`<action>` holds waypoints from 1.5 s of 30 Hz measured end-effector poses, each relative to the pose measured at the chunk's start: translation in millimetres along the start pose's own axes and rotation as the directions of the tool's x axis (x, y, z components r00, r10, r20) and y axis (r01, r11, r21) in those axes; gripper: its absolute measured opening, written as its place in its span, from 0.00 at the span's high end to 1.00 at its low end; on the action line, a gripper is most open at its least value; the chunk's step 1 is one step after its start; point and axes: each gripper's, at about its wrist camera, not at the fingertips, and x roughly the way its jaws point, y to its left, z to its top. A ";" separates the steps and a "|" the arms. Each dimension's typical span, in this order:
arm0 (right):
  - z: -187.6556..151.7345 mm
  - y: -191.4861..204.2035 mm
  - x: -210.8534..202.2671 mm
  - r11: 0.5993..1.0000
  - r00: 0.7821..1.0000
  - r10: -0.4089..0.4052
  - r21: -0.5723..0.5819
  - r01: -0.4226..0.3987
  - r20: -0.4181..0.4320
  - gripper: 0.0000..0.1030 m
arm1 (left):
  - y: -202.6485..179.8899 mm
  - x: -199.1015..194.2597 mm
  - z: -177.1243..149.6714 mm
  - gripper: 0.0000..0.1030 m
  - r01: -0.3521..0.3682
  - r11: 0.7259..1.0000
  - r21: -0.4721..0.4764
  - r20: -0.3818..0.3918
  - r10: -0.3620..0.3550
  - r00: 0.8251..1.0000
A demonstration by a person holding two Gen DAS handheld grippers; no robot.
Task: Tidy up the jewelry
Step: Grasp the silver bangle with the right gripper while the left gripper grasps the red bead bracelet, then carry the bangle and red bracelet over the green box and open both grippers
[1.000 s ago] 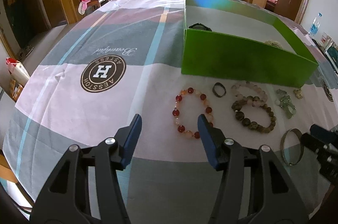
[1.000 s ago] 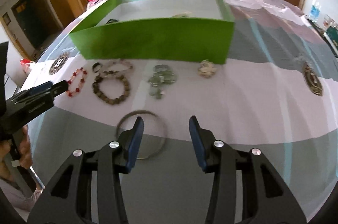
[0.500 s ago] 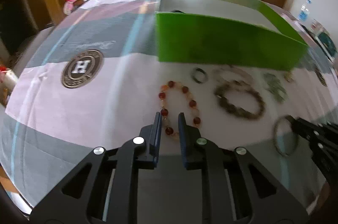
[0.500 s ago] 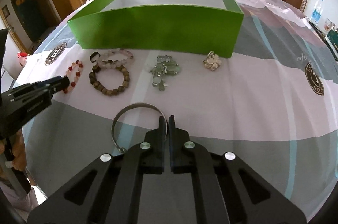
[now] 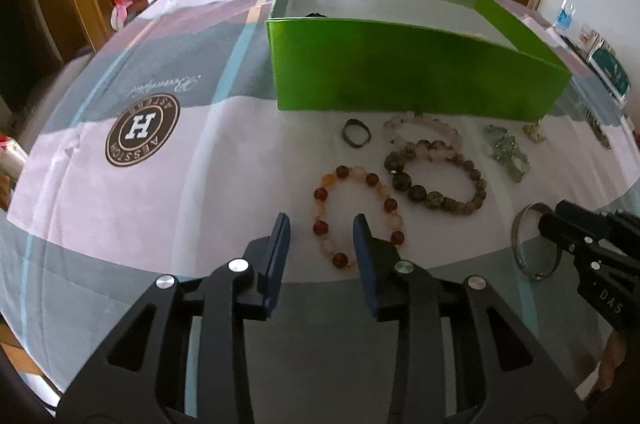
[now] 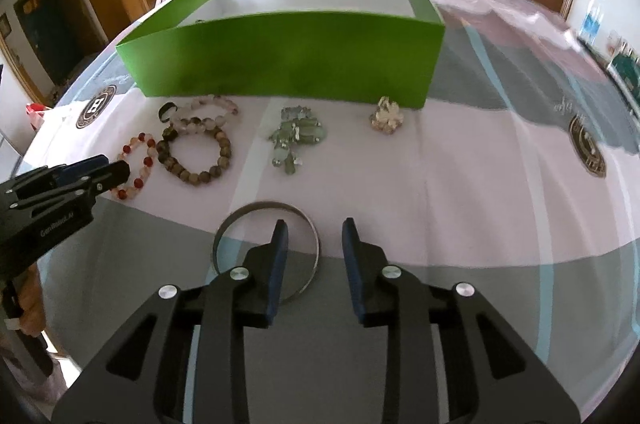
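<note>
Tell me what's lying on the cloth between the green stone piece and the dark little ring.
Two bead bracelets: the pale bracelet and the brown bracelet, seen in the right wrist view between the green stone piece and dark ring.

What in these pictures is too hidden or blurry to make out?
- Contents of the green box: both views, front wall hides the floor; only a dark item's top peeks over.
- Metal bangle: right wrist view, near side behind one of the right gripper's fingers.
- Gold trinket: left wrist view, too small.

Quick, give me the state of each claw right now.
Left claw: open, holding nothing, over the red bead bracelet.
Right claw: open, holding nothing, over the metal bangle.
</note>
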 end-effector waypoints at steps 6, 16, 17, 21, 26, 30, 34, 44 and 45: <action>0.2 5.5 1.1 1.000 1.000 0.024 -0.018 -0.024 -0.001 0.96 | -2.8 0.8 0.6 0.92 0.011 1.000 0.003 0.001 -0.011 1.000; 17.0 -1.0 -37.7 1.000 0.993 0.019 -0.017 -0.017 0.117 0.96 | 1.3 -46.9 19.4 0.92 0.067 0.998 -0.001 0.114 -0.066 0.991; 21.3 -2.0 -43.5 1.000 0.990 0.018 -0.019 -0.016 0.137 0.96 | 0.8 -54.6 22.7 0.92 0.071 0.997 0.008 0.132 -0.071 0.989; 41.9 -4.5 -65.3 1.000 0.975 0.003 -0.025 0.002 0.221 0.96 | -2.3 -83.5 44.2 0.92 0.075 0.996 0.036 0.217 -0.081 0.973; 72.2 -5.0 -87.2 1.000 0.942 0.029 -0.020 -0.023 0.336 0.96 | -5.0 -108.7 81.8 0.92 0.063 0.997 0.041 0.314 -0.072 0.947; 107.9 -0.6 -80.3 1.000 0.936 0.013 -0.028 -0.003 0.352 0.96 | -11.2 -106.7 115.7 0.92 0.069 0.997 0.039 0.350 -0.078 0.933; 136.4 4.0 -43.7 1.000 0.958 0.009 -0.023 -0.003 0.285 0.96 | -19.3 -76.4 144.2 0.92 0.056 0.998 0.034 0.318 -0.063 0.946; 150.8 6.2 22.3 1.000 0.987 0.002 0.022 -0.006 0.160 0.94 | -24.4 -13.8 156.0 0.91 0.064 0.998 0.030 0.214 -0.069 0.974; 150.4 5.4 21.7 1.000 0.987 0.000 0.025 -0.004 0.160 0.92 | -23.0 -13.1 154.7 0.90 0.060 0.998 0.023 0.216 -0.063 0.974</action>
